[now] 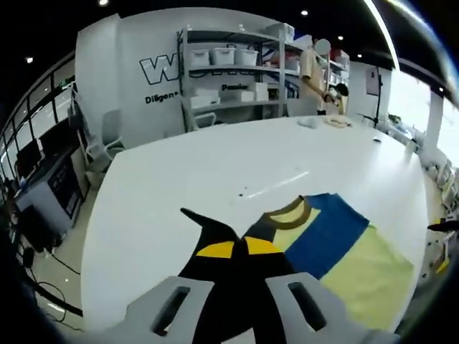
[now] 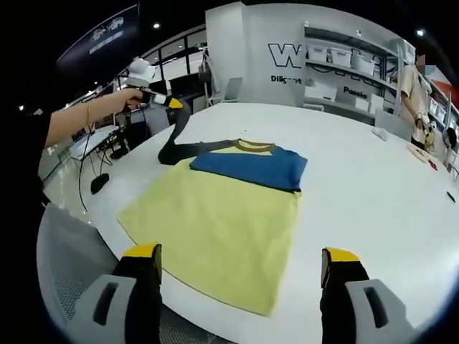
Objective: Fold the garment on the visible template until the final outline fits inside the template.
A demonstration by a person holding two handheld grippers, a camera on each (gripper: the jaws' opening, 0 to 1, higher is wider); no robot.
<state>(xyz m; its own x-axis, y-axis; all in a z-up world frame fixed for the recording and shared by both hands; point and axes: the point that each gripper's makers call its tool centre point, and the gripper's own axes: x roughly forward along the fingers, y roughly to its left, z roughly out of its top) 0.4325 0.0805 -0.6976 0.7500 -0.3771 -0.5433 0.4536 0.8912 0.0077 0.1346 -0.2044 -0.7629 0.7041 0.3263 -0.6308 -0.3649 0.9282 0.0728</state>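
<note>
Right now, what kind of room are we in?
Probably a lab or workshop rather than a home. There is a big white table, metal shelves holding storage bins, and a wall with large printed lettering. Desks with equipment stand along one side.

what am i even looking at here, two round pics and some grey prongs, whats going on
A person holds a handheld gripper in each hand, with a fisheye camera on each. In the left gripper view, the left gripper has pinched the dark sleeve of a yellow and blue shirt lying on a white table. In the right gripper view, the right gripper is open and empty above the shirt's hem, and the person's hand lifts that sleeve across the table. Shelves with bins stand behind.
</note>
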